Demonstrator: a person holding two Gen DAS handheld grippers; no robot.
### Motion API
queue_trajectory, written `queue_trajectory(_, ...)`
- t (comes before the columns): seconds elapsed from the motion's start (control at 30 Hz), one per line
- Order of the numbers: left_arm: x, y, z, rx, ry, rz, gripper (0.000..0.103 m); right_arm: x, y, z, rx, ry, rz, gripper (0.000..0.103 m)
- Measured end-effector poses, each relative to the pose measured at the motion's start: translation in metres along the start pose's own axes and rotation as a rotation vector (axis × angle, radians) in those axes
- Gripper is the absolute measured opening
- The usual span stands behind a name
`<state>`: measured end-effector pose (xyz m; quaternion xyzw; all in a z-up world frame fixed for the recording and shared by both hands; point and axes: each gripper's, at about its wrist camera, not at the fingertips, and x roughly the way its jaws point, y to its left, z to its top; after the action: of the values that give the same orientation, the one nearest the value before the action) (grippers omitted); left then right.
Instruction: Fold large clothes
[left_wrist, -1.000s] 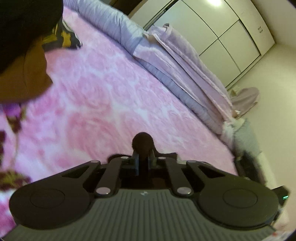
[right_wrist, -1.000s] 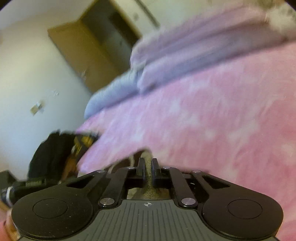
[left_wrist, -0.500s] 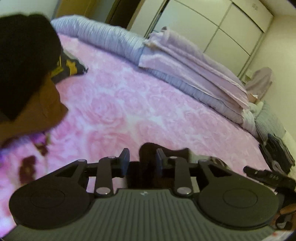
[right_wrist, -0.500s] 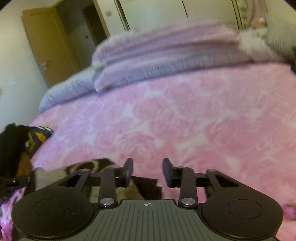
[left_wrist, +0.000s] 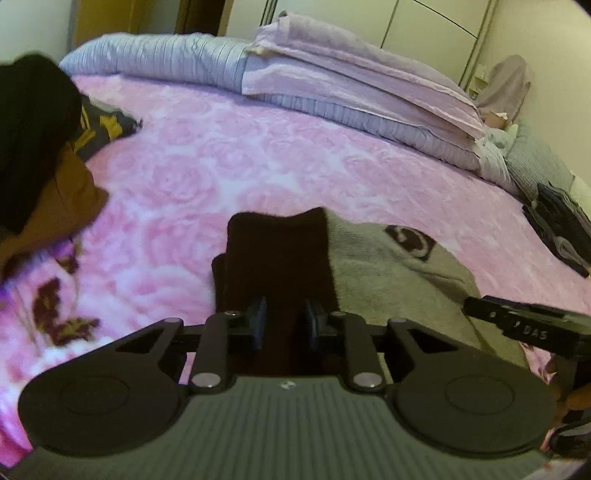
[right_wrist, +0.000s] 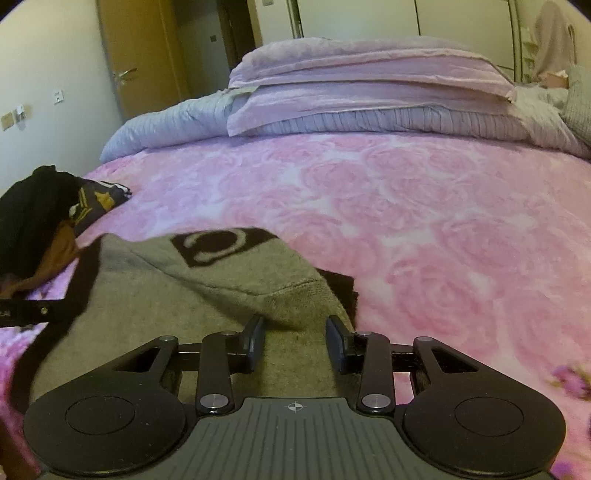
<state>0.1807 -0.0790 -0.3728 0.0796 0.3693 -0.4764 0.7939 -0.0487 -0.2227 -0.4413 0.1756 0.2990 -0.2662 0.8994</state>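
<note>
A grey knit sweater with dark brown trim and a brown logo patch lies folded on the pink rose blanket. My left gripper is open just above the sweater's dark brown end, which shows between its fingers. My right gripper is open over the grey knit, its fingers either side of a folded edge. The left wrist view catches the other gripper's body at the right.
A heap of black, orange and yellow-patterned clothes sits at the left of the bed. Folded lilac quilts line the far side. Dark folded clothes lie at the right edge. A wooden door stands behind.
Both grippers were shut on the sweater a second ago. They came down toward the bed and opened, and the sweater now rests on the blanket.
</note>
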Motion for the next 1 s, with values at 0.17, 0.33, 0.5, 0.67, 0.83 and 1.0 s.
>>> queue_trajectory(0.17, -0.034, -0.018, -0.006, 0.036, 0.01, 0.038, 0.04, -0.048, 0.006, -0.007, 0.042, -0.005, -0.003, 0.059)
queue_trajectory(0.33, -0.069, -0.043, -0.026, 0.069, 0.036, 0.036, 0.053, -0.086, 0.021, -0.026, 0.068, 0.023, 0.027, 0.064)
queue_trajectory(0.5, -0.095, -0.058, -0.042, 0.115, 0.05, 0.03, 0.056, -0.117, 0.032, -0.045, 0.064, 0.033, 0.027, 0.065)
queue_trajectory(0.67, -0.114, -0.065, -0.05, 0.134, 0.034, 0.017, 0.059, -0.138, 0.036, -0.055, 0.066, 0.023, 0.016, 0.065)
queue_trajectory(0.83, -0.123, -0.062, -0.05, 0.133, 0.013, 0.005, 0.06, -0.146, 0.036, -0.057, 0.068, 0.011, 0.012, 0.065)
queue_trajectory(1.0, -0.113, -0.02, -0.035, 0.021, -0.029, -0.021, 0.064, -0.141, 0.015, -0.049, 0.096, -0.002, 0.009, 0.065)
